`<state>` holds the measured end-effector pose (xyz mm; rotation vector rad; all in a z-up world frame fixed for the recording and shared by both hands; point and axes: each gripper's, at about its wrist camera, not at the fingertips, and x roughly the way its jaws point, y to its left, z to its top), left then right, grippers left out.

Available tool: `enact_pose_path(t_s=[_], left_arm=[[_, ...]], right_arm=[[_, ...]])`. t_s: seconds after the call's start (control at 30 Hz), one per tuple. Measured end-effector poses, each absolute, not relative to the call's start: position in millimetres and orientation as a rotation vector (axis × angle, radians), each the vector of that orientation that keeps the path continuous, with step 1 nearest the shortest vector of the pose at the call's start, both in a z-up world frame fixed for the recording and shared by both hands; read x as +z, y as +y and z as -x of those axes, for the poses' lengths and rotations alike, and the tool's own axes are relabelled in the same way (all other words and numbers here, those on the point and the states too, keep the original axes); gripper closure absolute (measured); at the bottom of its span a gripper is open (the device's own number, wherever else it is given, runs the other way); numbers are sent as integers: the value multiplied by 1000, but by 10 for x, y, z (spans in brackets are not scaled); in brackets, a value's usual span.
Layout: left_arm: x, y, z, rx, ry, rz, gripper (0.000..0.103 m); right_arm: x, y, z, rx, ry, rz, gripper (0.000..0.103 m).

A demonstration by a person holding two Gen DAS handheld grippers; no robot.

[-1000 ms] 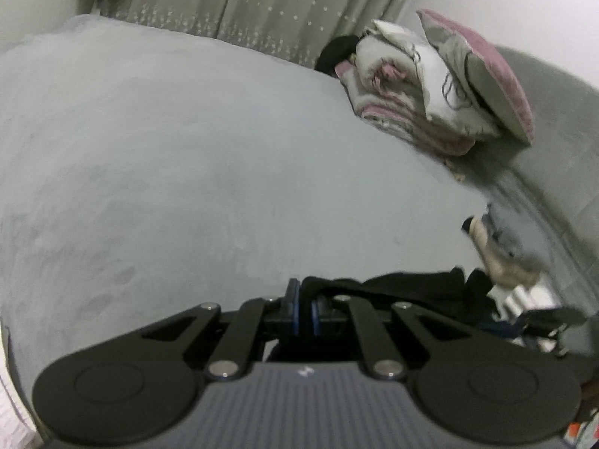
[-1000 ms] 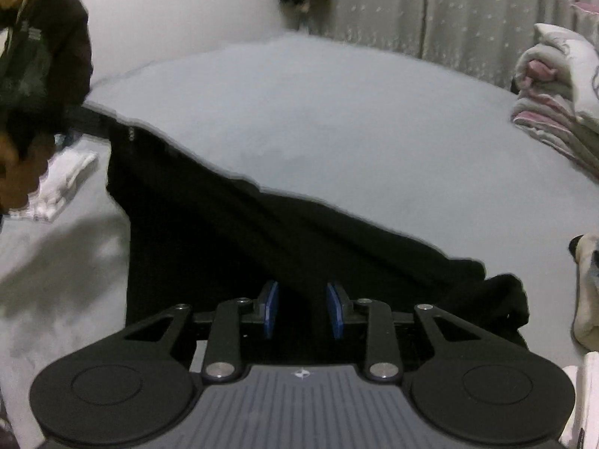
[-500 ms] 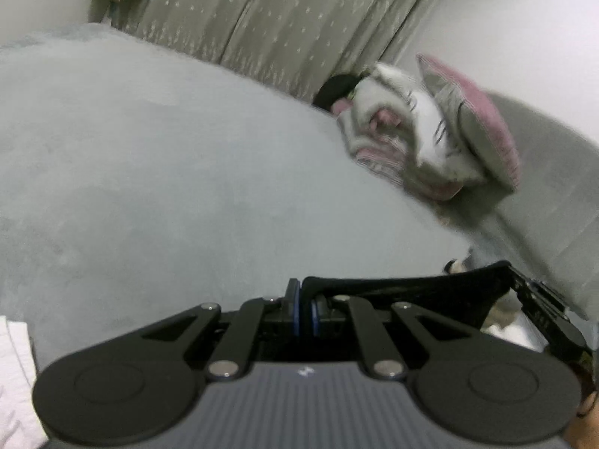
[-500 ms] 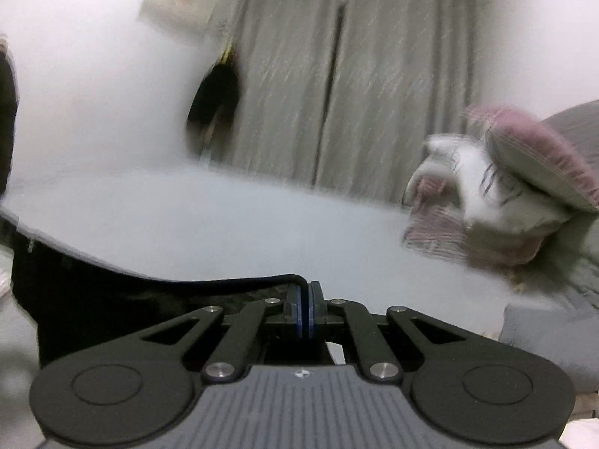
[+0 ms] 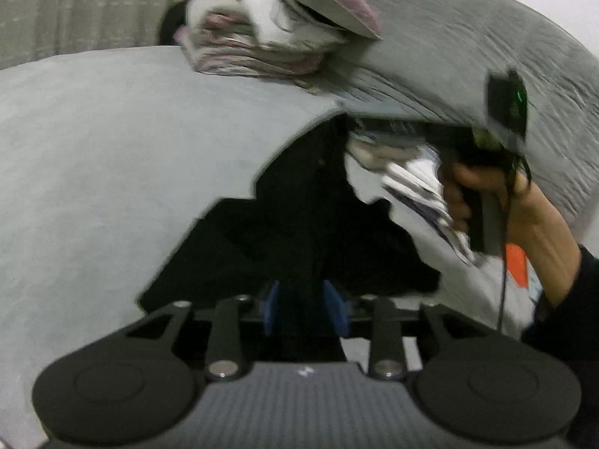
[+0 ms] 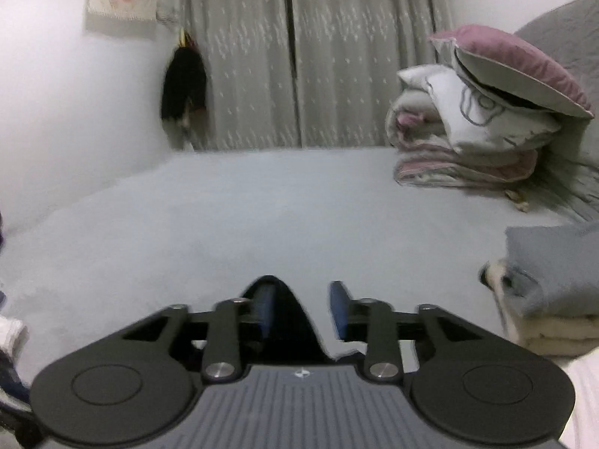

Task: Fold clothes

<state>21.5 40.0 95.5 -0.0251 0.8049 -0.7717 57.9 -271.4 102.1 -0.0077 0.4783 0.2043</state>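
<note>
Your left gripper (image 5: 305, 312) has its 2 blue pads (image 5: 270, 312) spread apart, and the black fabric garment (image 5: 299, 232) runs between them without being pinched. From there the garment lies spread over the pale grey bed cover (image 5: 112, 149), its far end lifted toward your right hand (image 5: 498, 202). That hand is wrapped around the right gripper's dark handle, raised above the bed and level with the stacked folded laundry (image 5: 415, 179) beside it.

Your right gripper (image 6: 301, 310) is parted too, and a peak of the black garment (image 6: 279, 299) rises between the pads, against the left one; whether it is touching the right pad you cannot tell. Further back, a pile of folded white and pink bedding (image 6: 460, 142) sits under a pink cushion (image 6: 513, 63). Grey dotted curtains (image 6: 299, 56) close the far wall.
</note>
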Motion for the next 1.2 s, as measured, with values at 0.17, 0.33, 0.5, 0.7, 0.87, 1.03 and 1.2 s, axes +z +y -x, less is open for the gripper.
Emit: enact_pose_path(t_s=[0.17, 0.33, 0.5, 0.7, 0.87, 1.03, 1.2], left_arm=[[865, 631, -414, -622, 857, 94, 73], [841, 655, -471, -598, 863, 85, 61], [806, 570, -465, -564, 861, 70, 59], [772, 506, -470, -519, 859, 68, 54], [775, 509, -486, -501, 839, 70, 54], [824, 487, -446, -515, 793, 61, 54], [884, 422, -402, -526, 750, 19, 45]], right_arm=[[914, -2787, -667, 206, 568, -68, 68], [941, -2794, -661, 303, 539, -171, 68], [878, -2752, -614, 341, 580, -224, 67], [679, -2771, -694, 330, 659, -300, 53], [734, -2644, -625, 311, 588, -236, 96], [876, -2593, -524, 328, 506, -179, 96], [1024, -2562, -426, 355, 434, -127, 96]])
